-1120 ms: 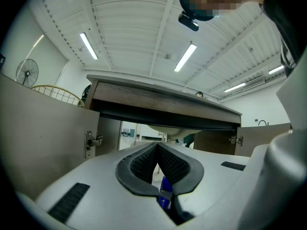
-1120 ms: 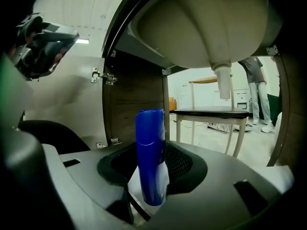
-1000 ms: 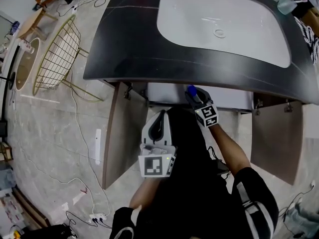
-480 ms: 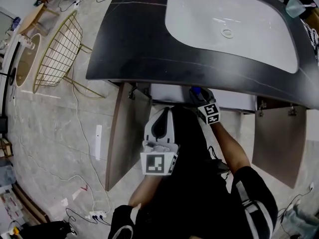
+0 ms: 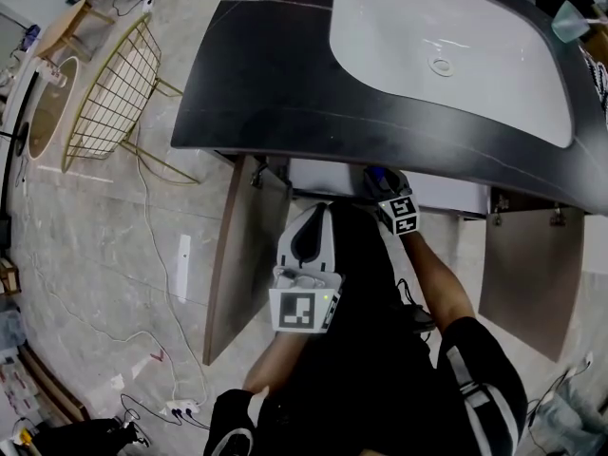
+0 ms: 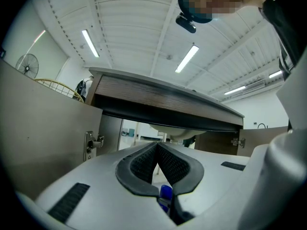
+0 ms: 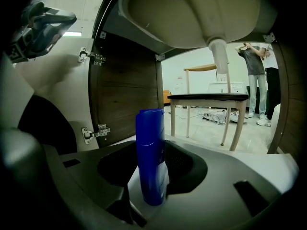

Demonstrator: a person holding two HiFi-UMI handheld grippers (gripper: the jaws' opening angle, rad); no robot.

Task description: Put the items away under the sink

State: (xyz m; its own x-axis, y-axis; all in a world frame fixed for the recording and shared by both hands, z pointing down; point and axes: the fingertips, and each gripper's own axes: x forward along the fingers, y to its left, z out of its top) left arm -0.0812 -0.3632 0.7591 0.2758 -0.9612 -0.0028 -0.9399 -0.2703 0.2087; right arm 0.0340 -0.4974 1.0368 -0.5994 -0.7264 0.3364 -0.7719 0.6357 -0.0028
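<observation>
An open brown wooden cabinet door (image 5: 245, 255) hung at 9 o'clock of the white left tool (image 6: 157, 146). That tool's black ribbed pads (image 6: 172, 163) met at their tips, narrowed to nothing (a small blue speck showed low in the slit; what it was I could not tell). At 1 o'clock of it, the right tool (image 7: 152, 169) reached into the cabinet opening beneath the white oval sink basin (image 5: 446, 46), clamped on an upright blue plastic bottle (image 7: 149, 138). The basin's underside (image 7: 192, 13) loomed at 12 o'clock above the bottle. A second brown door (image 5: 521, 274) stood open at 3 o'clock.
</observation>
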